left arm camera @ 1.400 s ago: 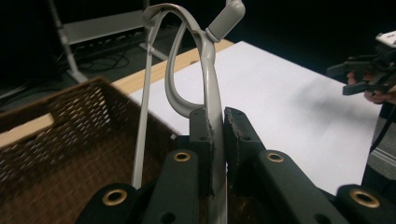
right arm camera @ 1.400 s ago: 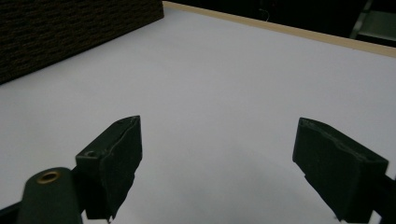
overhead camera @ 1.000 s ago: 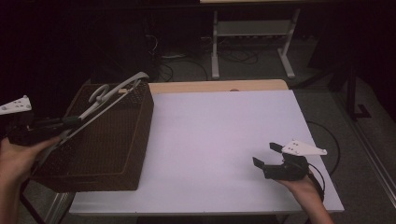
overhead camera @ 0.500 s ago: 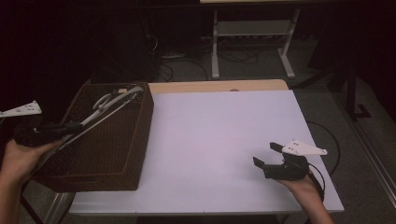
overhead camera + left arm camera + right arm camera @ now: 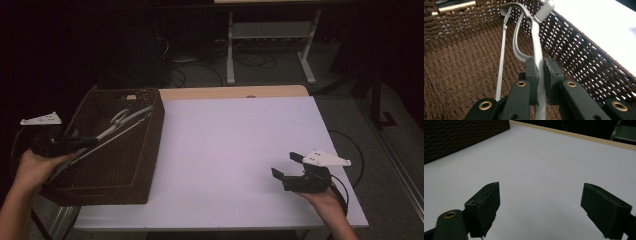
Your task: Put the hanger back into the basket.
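A dark brown woven basket [image 5: 131,175] sits at the left end of the white worktop [image 5: 235,150], its left side hanging past the worktop's edge. Inside it lies a pair of long grey metal tongs [image 5: 122,124], slanting from the near left of the basket up toward its far right corner, where the looped end rests near the rim. The left gripper [image 5: 75,142] reaches in from the basket's left side, held by the person's left hand [image 5: 37,167], with its grey 3-cornered plate above it. In the left gripper view its 2 black jaws are closed on 1 arm of the tongs [image 5: 537,60], the pads pressed against the flat metal strip on both sides, while the other thinner arm runs down along the basket's woven floor [image 5: 461,65] to the left. The basket's side wall rises at the right of that view, with the white worktop beyond it. The right gripper [image 5: 289,167] sits low over the near right part of the worktop, well apart from the basket, held by the right hand [image 5: 322,197]. In the right gripper view its jaws stand wide apart with nothing between them but bare white surface [image 5: 544,170].
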Demonstrator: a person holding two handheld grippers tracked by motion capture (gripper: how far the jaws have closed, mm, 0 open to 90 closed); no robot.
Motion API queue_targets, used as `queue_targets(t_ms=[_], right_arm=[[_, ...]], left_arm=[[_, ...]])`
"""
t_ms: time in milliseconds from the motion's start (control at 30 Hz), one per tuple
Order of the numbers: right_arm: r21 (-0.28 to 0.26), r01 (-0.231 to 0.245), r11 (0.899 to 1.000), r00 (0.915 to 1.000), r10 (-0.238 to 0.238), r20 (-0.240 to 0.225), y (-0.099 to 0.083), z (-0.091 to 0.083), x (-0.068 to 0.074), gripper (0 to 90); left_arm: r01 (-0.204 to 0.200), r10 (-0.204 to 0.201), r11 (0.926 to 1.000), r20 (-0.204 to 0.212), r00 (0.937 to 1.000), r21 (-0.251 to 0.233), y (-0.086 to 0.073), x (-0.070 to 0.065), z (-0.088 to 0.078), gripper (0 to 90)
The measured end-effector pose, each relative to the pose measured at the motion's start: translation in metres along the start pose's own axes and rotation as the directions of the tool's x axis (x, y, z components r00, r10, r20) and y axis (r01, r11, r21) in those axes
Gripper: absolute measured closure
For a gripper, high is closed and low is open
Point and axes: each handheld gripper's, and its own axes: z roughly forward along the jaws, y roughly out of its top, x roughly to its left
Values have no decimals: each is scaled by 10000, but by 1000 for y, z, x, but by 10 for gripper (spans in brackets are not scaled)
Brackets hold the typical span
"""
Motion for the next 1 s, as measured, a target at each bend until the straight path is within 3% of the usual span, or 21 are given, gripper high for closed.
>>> queue_targets(t_ms=[333, 700, 1000], right_arm=[[-2, -6, 10000, 10000, 6, 8, 0, 0, 1, 150], [-36, 41, 10000, 10000, -41, 7, 1, 0, 0, 149], [-190, 167, 9997, 9998, -169, -72, 9, 0, 0, 144]], left_arm=[[225, -225, 9997, 44, 9997, -22, -5, 5, 4, 796], [280, -269, 9968, 154, 9995, -750, -2, 2, -2, 468], [-83, 142, 9875, 366, 9992, -1574, 14, -20, 0, 272]])
